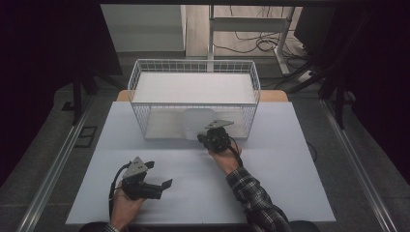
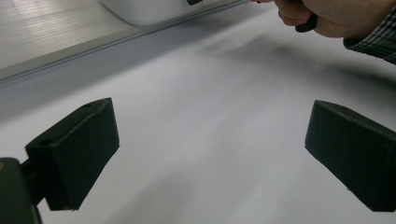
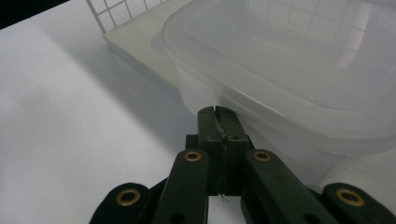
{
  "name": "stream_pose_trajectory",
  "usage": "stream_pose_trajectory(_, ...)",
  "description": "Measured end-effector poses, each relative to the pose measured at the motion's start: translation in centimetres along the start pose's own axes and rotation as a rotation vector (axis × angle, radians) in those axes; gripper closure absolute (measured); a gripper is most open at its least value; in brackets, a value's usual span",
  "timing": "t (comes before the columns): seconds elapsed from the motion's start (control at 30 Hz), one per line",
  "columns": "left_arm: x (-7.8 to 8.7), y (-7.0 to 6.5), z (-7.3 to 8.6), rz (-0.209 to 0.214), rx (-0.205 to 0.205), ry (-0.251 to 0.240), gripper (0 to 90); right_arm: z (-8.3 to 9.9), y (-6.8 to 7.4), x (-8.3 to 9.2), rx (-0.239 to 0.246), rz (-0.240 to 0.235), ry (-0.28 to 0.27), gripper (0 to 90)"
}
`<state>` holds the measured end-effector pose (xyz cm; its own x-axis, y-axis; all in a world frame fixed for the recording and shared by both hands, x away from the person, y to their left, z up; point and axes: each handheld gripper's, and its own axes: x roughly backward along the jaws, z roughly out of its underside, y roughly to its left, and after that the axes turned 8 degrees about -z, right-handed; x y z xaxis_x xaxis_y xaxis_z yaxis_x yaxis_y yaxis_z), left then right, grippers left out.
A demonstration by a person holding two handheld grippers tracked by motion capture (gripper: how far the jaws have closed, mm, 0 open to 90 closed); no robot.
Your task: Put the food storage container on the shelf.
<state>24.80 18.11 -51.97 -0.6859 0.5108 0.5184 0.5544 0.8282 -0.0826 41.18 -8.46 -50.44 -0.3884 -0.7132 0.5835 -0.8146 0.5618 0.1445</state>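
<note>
A translucent plastic container (image 1: 195, 123) stands at the open front of a white wire basket (image 1: 193, 63) on the white table (image 1: 270, 183). My right gripper (image 1: 203, 138) is shut, its tips at the container's near side. In the right gripper view its jaws (image 3: 219, 113) are pressed together just below the rim of the container (image 3: 289, 60), with nothing visible between them. My left gripper (image 1: 159, 175) hangs open over the table's near left part. In the left gripper view it (image 2: 210, 154) has only bare table between its jaws, and the container (image 2: 144, 9) lies farther off.
The basket's wire wall (image 3: 112, 11) and its pale floor board (image 3: 140, 42) lie just behind the container. A person's hand and checked sleeve (image 2: 336, 21) reach in from the right. Cables and a desk frame (image 1: 251, 34) stand on the floor beyond the table.
</note>
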Motion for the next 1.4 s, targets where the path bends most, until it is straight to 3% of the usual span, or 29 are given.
stream_pose_trajectory(0.5, -0.2, 0.0, 0.1, -0.001, -0.008, 0.007, 2.6, -0.6, -1.3, -1.1, -0.021, 0.038, 0.011, 89.2)
stream_pose_trajectory(0.73, -0.1, 0.0, 0.1, -0.006, -0.018, 0.004, 2.6, -0.6, -1.0, -0.6, -0.021, 0.023, 0.009, 88.7)
stream_pose_trajectory(1.4, -0.2, 0.1, 0.1, 0.005, -0.012, 0.008, 2.2, -0.3, 0.2, 1.8, -0.005, -0.018, 0.004, 48.8)
